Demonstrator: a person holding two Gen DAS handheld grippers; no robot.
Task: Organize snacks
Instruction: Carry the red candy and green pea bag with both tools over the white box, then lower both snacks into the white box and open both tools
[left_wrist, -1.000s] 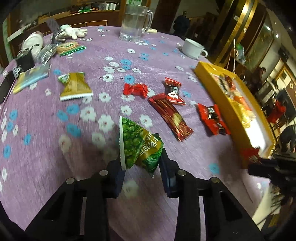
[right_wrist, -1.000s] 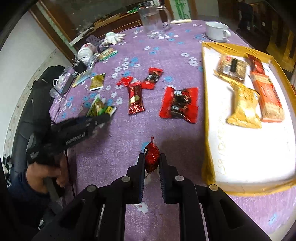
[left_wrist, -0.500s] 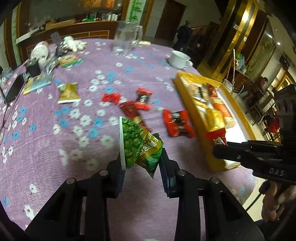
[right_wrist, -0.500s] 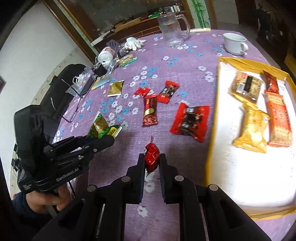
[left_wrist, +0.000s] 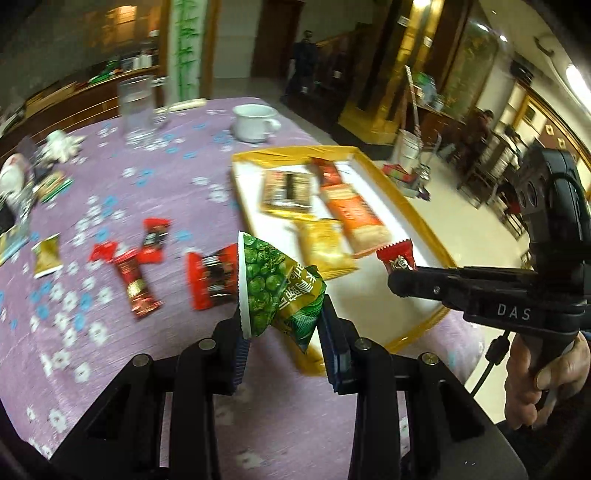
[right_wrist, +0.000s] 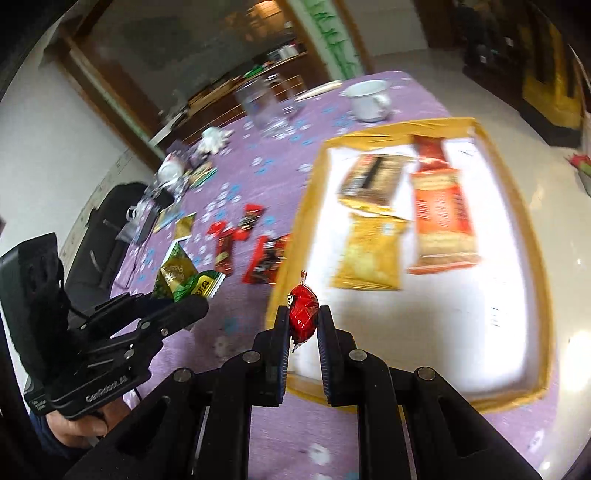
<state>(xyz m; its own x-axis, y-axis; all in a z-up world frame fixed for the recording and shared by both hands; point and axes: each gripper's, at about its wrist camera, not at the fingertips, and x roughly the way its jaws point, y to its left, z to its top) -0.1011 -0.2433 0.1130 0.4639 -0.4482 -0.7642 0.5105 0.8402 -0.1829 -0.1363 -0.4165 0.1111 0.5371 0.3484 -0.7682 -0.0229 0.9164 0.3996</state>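
Note:
My left gripper (left_wrist: 282, 325) is shut on a green pea snack bag (left_wrist: 275, 291) and holds it in the air near the front left corner of the yellow-rimmed tray (left_wrist: 410, 206). My right gripper (right_wrist: 303, 325) is shut on a red wrapped candy (right_wrist: 303, 312) and holds it above the tray's near left rim (right_wrist: 286, 258). The tray holds a yellow bag (right_wrist: 369, 251), an orange bar (right_wrist: 441, 225) and a brown packet (right_wrist: 373, 177). The right gripper with its candy (left_wrist: 397, 256) also shows in the left wrist view. The green bag (right_wrist: 184, 280) also shows in the right wrist view.
Several red snack packets (left_wrist: 212, 277) and a small gold packet (left_wrist: 46, 254) lie on the purple flowered tablecloth (left_wrist: 110, 369) left of the tray. A glass pitcher (left_wrist: 136, 107) and a white cup (left_wrist: 255, 122) stand at the far side. Clutter sits at the far left.
Both grippers have moved right toward the tray with their snacks still held. The right gripper's candy now hangs over the tray's rim; the left gripper is closer to the tray.

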